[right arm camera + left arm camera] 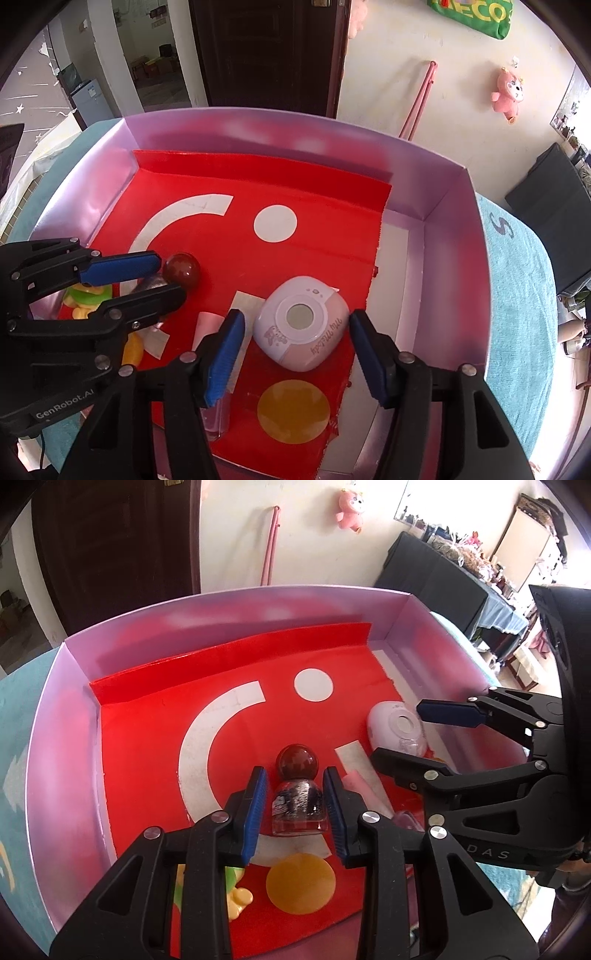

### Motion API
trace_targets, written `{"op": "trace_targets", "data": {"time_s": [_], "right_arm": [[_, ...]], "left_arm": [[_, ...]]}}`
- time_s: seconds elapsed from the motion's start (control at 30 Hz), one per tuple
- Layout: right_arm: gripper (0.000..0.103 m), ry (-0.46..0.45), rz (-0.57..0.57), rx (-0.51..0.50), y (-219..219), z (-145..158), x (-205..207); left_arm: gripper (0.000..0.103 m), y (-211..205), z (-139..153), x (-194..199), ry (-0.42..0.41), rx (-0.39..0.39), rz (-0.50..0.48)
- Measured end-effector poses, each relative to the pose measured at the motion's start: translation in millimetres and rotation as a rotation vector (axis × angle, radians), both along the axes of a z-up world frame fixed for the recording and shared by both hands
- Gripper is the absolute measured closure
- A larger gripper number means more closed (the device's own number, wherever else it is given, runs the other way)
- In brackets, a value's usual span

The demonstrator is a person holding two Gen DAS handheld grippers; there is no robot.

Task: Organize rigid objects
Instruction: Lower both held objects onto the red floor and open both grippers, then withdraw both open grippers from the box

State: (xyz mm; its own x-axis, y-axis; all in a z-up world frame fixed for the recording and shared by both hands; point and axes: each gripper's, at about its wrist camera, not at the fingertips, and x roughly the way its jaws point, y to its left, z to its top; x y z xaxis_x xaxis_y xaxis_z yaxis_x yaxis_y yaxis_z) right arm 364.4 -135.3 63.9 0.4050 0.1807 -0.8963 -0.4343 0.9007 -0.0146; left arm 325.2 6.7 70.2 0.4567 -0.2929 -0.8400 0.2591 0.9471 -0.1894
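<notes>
A small glass bottle (299, 806) with a round brown cap (296, 762) lies on the red liner (147, 746) of a pink box (62, 738). My left gripper (295, 775) is shut on the bottle's body, one blue pad on each side. In the right wrist view the left gripper (168, 277) reaches in from the left, with the brown cap (183, 273) at its tips. A white and pink rounded case (301, 323) lies between the fingers of my right gripper (295, 317), which stands open, a gap showing at the left pad. The case (393, 727) and right gripper (399, 731) also appear in the left wrist view.
A green and yellow toy (86, 295) lies in the box's left near corner. A pink tube (208, 325) and a clear plastic piece (218, 417) lie between the two grippers. The box walls (454, 258) stand tall all round, on a teal cloth (524, 295).
</notes>
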Motion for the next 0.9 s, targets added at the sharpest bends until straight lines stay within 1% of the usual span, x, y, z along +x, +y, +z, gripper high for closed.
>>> {"op": "trace_targets", "data": {"time_s": [0.3, 0.47, 0.63, 0.67, 0.7, 0.73, 0.77, 0.83, 0.9], "right_arm": [[0.037, -0.03, -0.008, 0.011, -2, 20, -17], [0.033, -0.068, -0.006, 0.031, -8, 38, -32], [0.031, -0.13, -0.01, 0.089, -21, 62, -62], [0.031, -0.147, -0.012, 0.097, -24, 66, -69], [0.031, -0.162, -0.012, 0.1, -26, 70, -74], [0.03, -0.179, -0.011, 0.109, -28, 75, -82], [0.028, -0.189, -0.01, 0.119, -30, 78, -85], [0.027, -0.215, -0.013, 0.146, -34, 86, -100], [0.027, -0.251, -0.012, 0.16, -38, 94, -117]], "left_arm": [[0.073, 9, 22, -22, -0.043, -0.053, 0.001], [0.073, 11, 42, -51, -0.117, -0.084, -0.004], [0.072, 11, 62, -82, -0.207, -0.091, -0.006], [0.065, 12, 65, -89, -0.223, -0.098, -0.003], [0.054, 9, 70, -93, -0.237, -0.104, 0.0], [0.033, 10, 75, -102, -0.271, -0.113, 0.01], [0.029, 12, 80, -110, -0.315, -0.124, 0.019], [0.029, 12, 91, -128, -0.391, -0.11, 0.031], [0.029, 13, 98, -141, -0.424, -0.109, 0.048]]}}
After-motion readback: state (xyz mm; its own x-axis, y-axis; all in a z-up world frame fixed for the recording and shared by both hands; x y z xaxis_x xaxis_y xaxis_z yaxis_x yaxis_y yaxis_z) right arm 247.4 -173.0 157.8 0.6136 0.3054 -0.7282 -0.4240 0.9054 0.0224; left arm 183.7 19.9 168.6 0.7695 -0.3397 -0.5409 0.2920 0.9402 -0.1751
